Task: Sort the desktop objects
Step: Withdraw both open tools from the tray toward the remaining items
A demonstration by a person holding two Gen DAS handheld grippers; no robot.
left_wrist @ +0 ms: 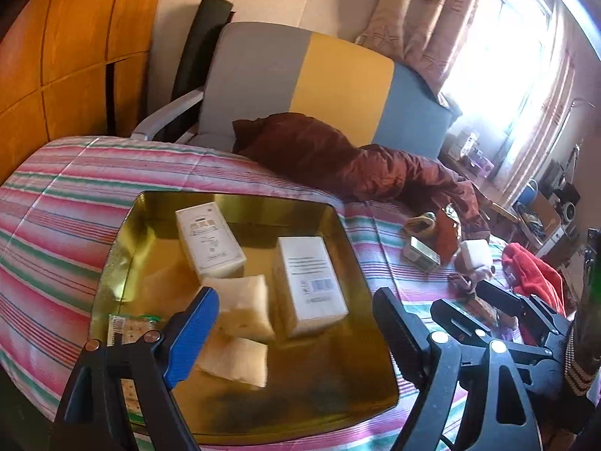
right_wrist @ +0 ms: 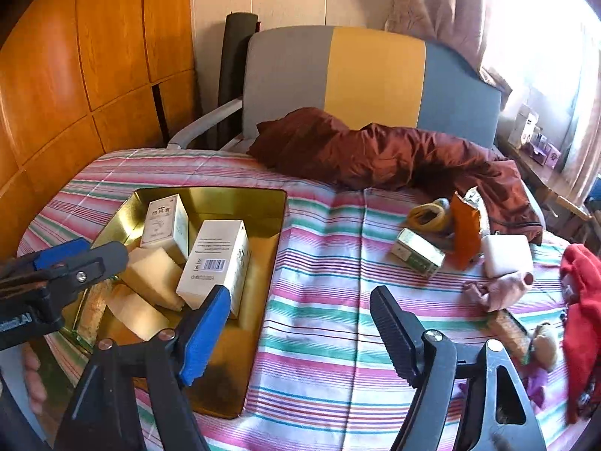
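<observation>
Left wrist view: a gold tray (left_wrist: 124, 248) is seen sitting on a bed covered in a striped blanket (left_wrist: 56, 195). Inside it, two white boxes are laid flat. The printed box (left_wrist: 208, 238) has its long axis running from the tray's far left corner toward the middle, and the barcode box (left_wrist: 310, 283) is lined up roughly front to back. Two pale foam-like blocks (left_wrist: 242, 306) are wedged in front of them, one overlapping the other.

The left gripper (left_wrist: 296, 323) is held released above the tray, jaws wide, nothing between them. The right gripper (right_wrist: 298, 325) is spread open too, over bare blanket just right of the tray, and nothing is gripped.

Further right, loose stuff is scattered: a small green-and-gold box (right_wrist: 419, 251) lying tilted, an orange packet (right_wrist: 465, 233) standing just beside it, a white block (right_wrist: 507, 255), a pinkish cloth (right_wrist: 496, 289), and red fabric (right_wrist: 582, 319) at the edge. A brown jacket (right_wrist: 375, 154) is sprawled across the bed's far side, in front of a grey, yellow and blue headboard (right_wrist: 375, 71).
</observation>
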